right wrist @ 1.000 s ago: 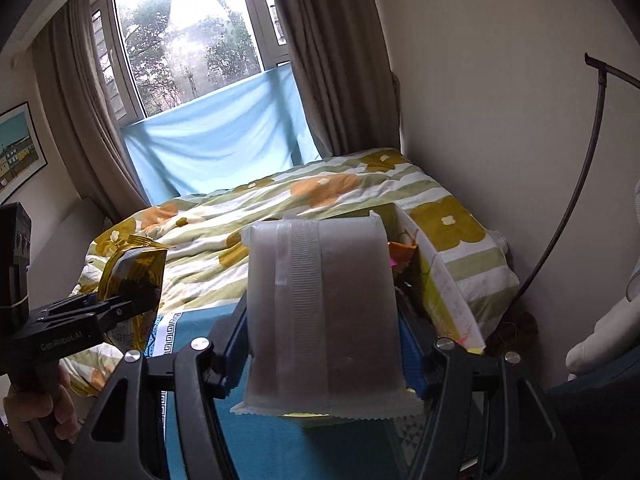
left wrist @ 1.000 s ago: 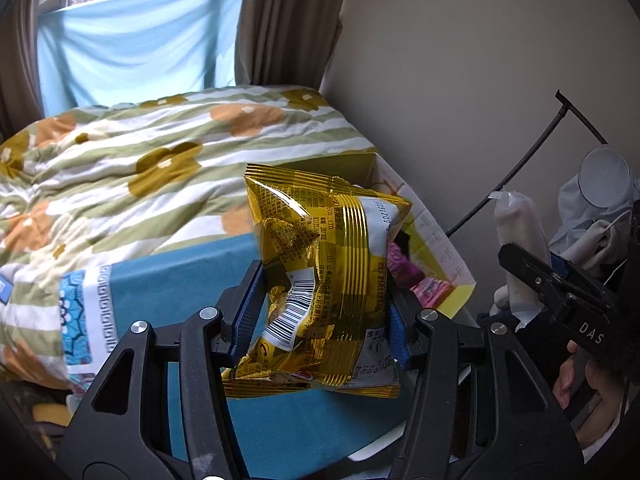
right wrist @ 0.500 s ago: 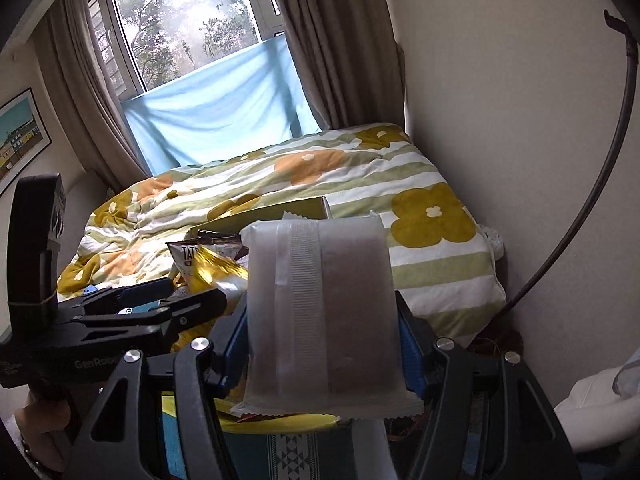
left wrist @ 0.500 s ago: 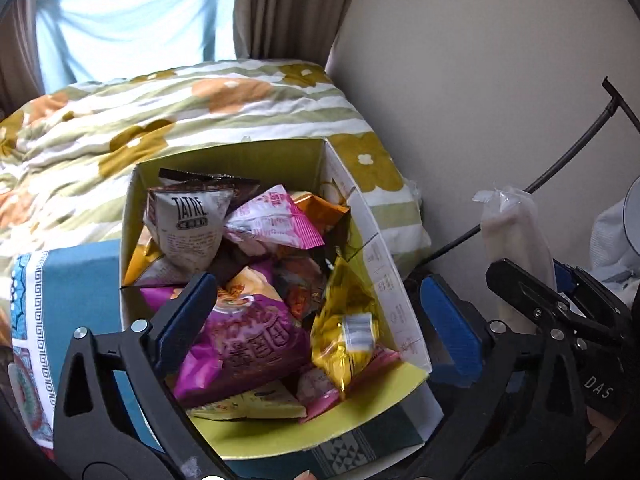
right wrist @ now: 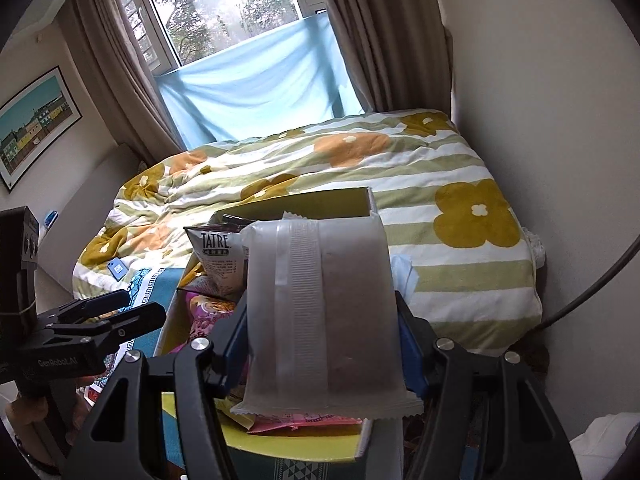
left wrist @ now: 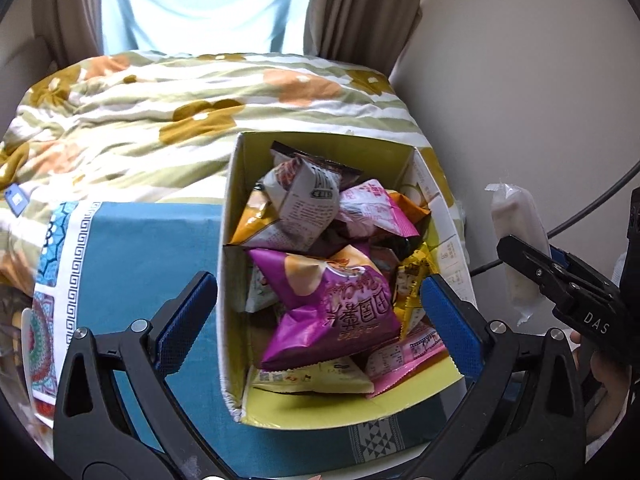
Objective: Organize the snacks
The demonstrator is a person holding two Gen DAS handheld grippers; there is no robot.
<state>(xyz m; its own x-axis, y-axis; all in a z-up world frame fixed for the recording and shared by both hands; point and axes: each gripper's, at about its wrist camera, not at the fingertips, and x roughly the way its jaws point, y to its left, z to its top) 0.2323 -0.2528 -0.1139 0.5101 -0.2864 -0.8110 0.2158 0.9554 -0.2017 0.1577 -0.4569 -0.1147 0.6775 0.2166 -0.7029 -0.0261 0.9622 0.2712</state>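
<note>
Snack box (left wrist: 328, 144) nearly full; left gripper (left wrist: 318, 312) spread, empty above it; right gripper (right wrist: 322, 344) pinching frosted packet (right wrist: 320, 312), not yet boxed.

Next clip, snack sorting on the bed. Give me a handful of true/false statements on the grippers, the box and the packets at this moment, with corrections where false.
1. The left gripper is open and empty. True.
2. The right gripper holds a frosted whitish packet. True.
3. The box is empty. False: it is full of snack packets, a purple bag on top.
4. The frosted packet already lies in the box. False: it is still clamped in the right gripper.
5. The box sits on a blue cloth. True.
</note>
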